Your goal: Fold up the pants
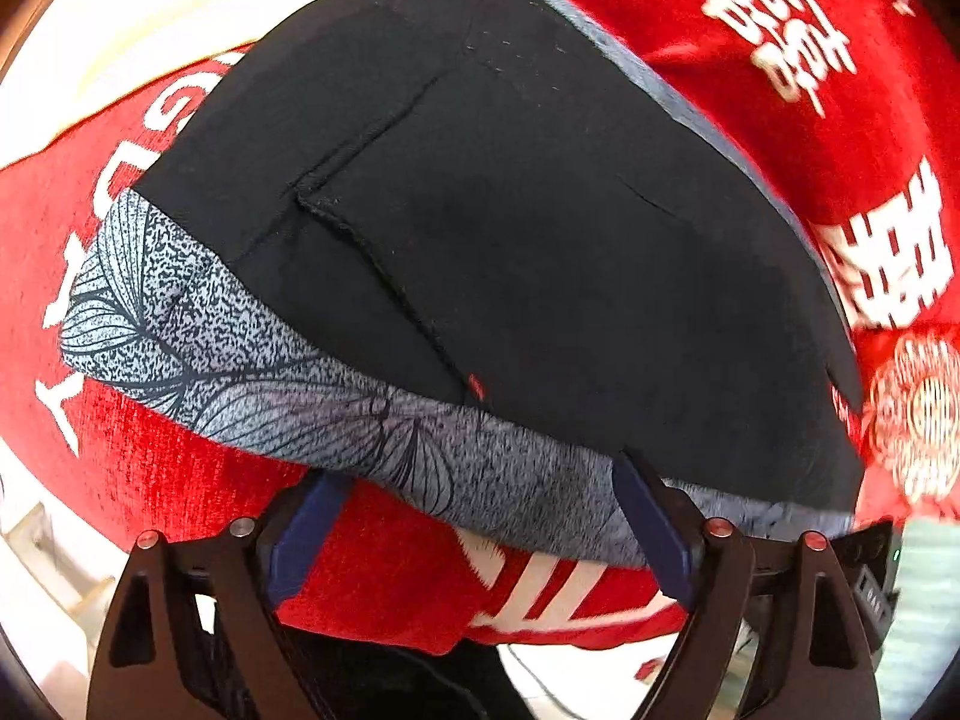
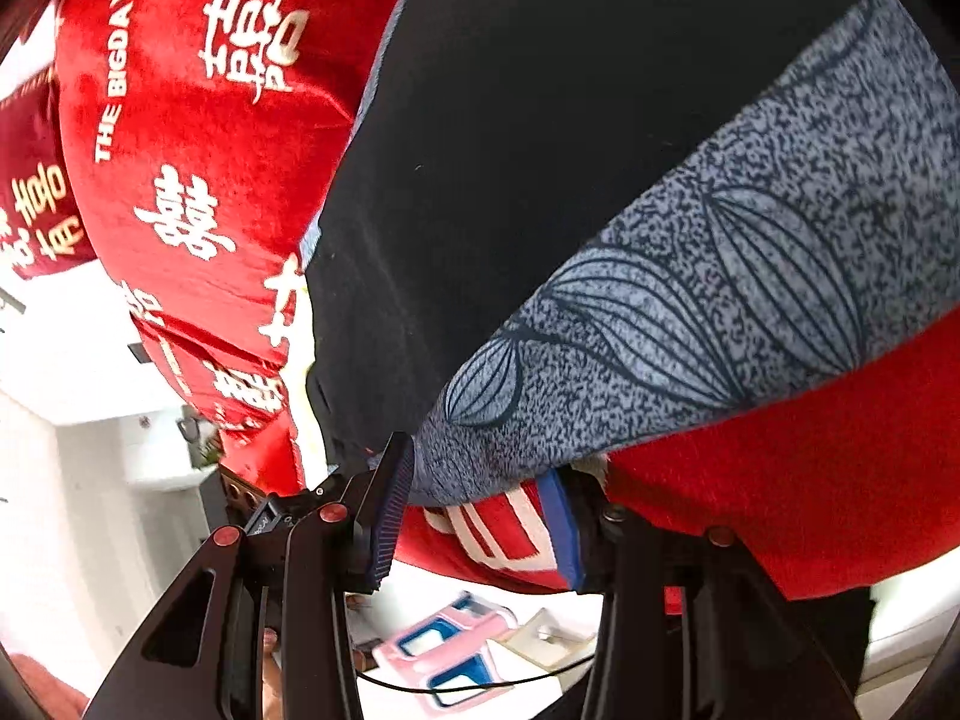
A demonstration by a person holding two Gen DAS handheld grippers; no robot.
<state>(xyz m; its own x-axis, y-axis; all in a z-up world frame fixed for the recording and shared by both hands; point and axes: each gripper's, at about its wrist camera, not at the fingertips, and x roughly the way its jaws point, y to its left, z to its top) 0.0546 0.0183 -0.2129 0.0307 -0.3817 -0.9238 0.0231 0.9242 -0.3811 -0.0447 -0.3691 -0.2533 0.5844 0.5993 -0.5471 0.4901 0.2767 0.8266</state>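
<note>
So closest in, the left gripper (image 1: 480, 531) had its blue-padded fingers (image 1: 303, 540) spread wide, one on each side of the near hem of the pants (image 1: 510, 228), and the pads weren't pressing on anything that the left wrist view showed. The right gripper (image 2: 477, 516) was narrower, with the grey hem corner sitting right between its ribbed pads (image 2: 393, 516); the cloth looked pinched there, though the far pad was partly hidden, so the grip couldn't be called for sure.

The pants themselves were black with a grey speckled band along the hem (image 1: 252, 378), printed with dark leaf outlines. A stitched pocket seam ran across the black part. They lay mostly flat on a red velvety cloth (image 1: 150, 462) covered in white characters and the words THE BIGDAY (image 2: 114, 72).

Further out, the near edge of the red cloth dropped off just under the grippers, with pale floor below it and a pink and blue object (image 2: 444, 648) down there in the right wrist view. Past the far side of the pants there was plenty of bare red cloth, then a pale surface beyond
</note>
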